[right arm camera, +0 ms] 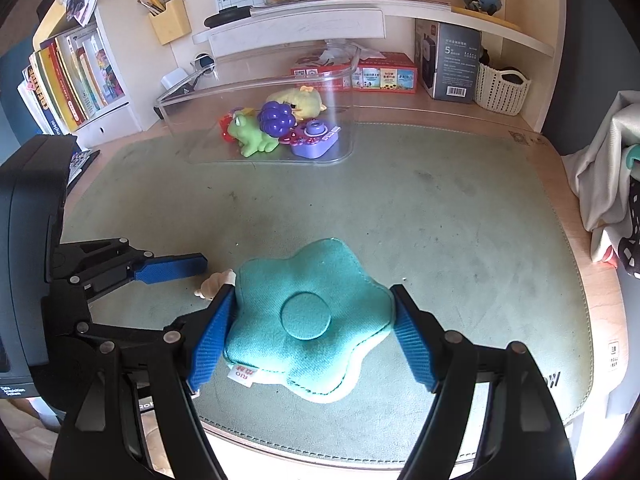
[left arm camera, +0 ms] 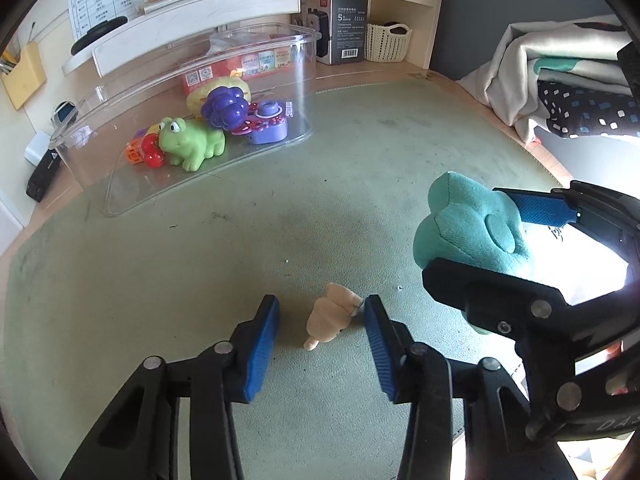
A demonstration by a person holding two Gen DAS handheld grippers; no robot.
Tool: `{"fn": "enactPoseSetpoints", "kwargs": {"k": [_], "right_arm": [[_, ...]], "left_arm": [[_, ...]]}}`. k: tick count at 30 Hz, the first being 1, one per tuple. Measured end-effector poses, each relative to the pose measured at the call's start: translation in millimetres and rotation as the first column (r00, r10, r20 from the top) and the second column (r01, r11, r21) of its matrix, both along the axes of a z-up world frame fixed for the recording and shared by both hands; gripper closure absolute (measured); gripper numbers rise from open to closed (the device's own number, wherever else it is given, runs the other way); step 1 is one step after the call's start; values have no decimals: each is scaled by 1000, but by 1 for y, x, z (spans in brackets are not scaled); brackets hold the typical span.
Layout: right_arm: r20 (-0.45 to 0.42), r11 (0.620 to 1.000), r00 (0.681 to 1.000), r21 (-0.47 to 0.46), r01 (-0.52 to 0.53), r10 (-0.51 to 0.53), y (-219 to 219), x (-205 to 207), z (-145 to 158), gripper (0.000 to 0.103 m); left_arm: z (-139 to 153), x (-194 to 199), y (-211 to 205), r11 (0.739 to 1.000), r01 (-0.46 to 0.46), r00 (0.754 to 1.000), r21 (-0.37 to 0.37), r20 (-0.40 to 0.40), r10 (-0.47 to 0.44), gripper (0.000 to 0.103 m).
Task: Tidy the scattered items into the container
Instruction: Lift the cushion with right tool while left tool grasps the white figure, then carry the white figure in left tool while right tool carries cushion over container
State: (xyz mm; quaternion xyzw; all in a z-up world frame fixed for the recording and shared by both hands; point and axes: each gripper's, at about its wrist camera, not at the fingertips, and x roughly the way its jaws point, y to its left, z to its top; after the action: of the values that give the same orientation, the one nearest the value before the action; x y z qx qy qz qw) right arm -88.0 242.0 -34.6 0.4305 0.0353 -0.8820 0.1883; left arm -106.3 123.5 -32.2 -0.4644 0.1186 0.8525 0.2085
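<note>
A clear plastic container [left arm camera: 308, 60] [right arm camera: 344, 80] stands at the back of the green mat and holds a green frog [left arm camera: 188, 142] [right arm camera: 252, 136], purple grapes [left arm camera: 226, 106], a purple toy camera [left arm camera: 268, 124] and other toys. My left gripper [left arm camera: 322, 312] is open, its blue pads on either side of a small beige figure [left arm camera: 330, 314] lying on the mat; the right pad touches it. My right gripper [right arm camera: 312, 312] is shut on a teal flower-shaped cushion [right arm camera: 308, 320] [left arm camera: 468, 228], held just above the mat's front edge. The left gripper also shows in the right wrist view [right arm camera: 176, 268].
The green desk mat [left arm camera: 320, 184] [right arm camera: 440, 220] covers the desk. Behind the container are a red box [right arm camera: 380, 74], a dark carton [left arm camera: 340, 28], a white basket [right arm camera: 500, 88] and shelves. Folded cloth [left arm camera: 560, 80] lies at the right. Books [right arm camera: 72, 80] stand at the left.
</note>
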Motion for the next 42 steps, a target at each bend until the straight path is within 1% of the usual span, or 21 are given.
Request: {"fn": "enactPoseSetpoints", "kwargs": {"k": [2,3,6,9,17,22,30,37,42], "right_arm": [[1,1000,1000,-3,1,-1,0,0,-1,29],[2,1000,1000,-2,2,-2,0,-1,-1,29],[-3,1000,1000,-2,0,0,-2,-2,1,29],[-16,1000,1000,12,0,1,-5,-2,1,29],[-21,999,1000,31,-18,19,-17,-7,0,30],[-32,998,998,49,-46,47,-31,-10,2,30],[-83,996,994,54,-70,74,-54,-12,13,30],[-127,993,985,48,-110,115,-72,-12,26,30],[-162,991,977,41,-131,136,-81,-15,39,30]], "left_arm": [[1,-2,-3,1000,-4,1000,15,5,4,80],[1,-3,-4,1000,-10,1000,13,5,10,81],[1,-5,-7,1000,-23,1000,1,0,23,81],[1,-8,-13,999,-35,999,21,23,35,81],[7,-9,-32,995,-98,995,16,-4,98,81],[13,-10,-44,991,-127,992,38,-21,128,81],[23,-14,-70,980,-182,982,74,-42,186,81],[37,-15,-90,969,-219,970,113,-85,229,81],[48,-19,-97,964,-239,957,120,-137,254,81]]}}
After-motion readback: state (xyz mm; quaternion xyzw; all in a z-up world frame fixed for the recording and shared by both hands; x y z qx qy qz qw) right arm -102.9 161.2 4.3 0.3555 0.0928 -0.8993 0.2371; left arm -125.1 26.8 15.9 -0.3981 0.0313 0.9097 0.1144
